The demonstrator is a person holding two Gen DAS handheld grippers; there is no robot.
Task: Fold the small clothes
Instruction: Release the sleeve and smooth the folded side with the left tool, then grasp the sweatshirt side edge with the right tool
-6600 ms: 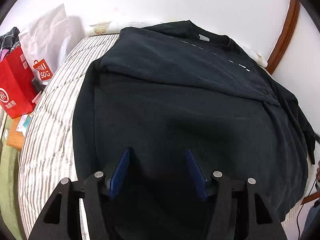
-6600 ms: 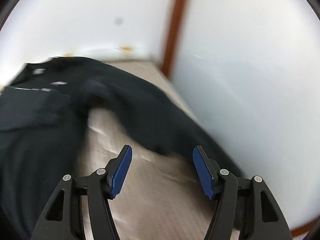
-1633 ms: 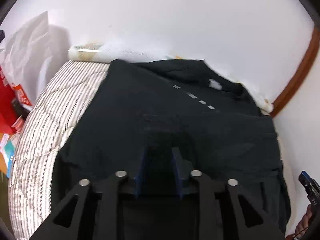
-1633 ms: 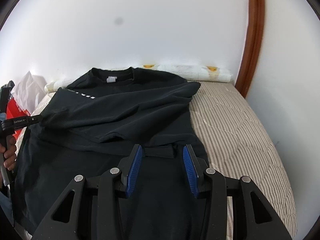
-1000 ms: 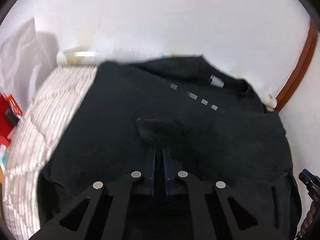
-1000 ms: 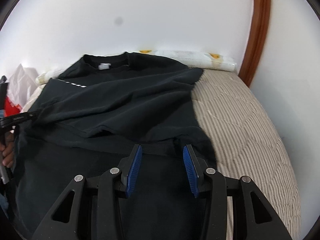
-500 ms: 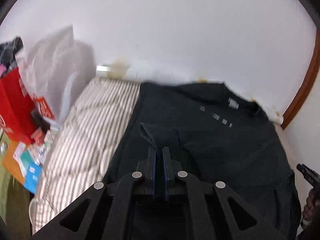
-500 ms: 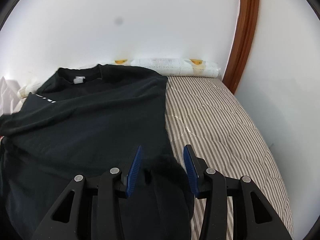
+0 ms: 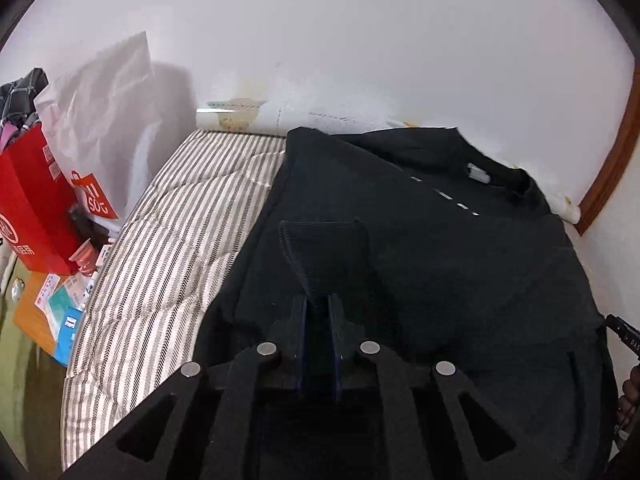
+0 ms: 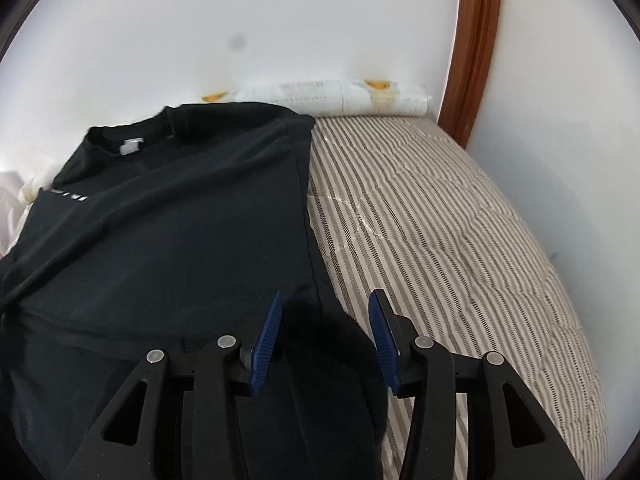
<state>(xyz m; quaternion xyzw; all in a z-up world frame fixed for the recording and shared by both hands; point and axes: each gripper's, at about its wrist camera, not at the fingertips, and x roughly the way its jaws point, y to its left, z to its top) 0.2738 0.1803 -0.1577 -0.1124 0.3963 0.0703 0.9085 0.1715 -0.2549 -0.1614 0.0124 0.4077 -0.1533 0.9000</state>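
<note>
A striped mattress [image 10: 440,208] was set against a white wall, bare to the right of the black shirt [image 10: 180,208]. A cuff fold was pinched by the left gripper [image 9: 318,320]; the right gripper [image 10: 324,332] was held part-open over the hem

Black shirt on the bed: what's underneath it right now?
The black shirt lies on the striped mattress, bare to its sides. The left gripper pinches a raised fold. Anything under the shirt is hidden.
</note>
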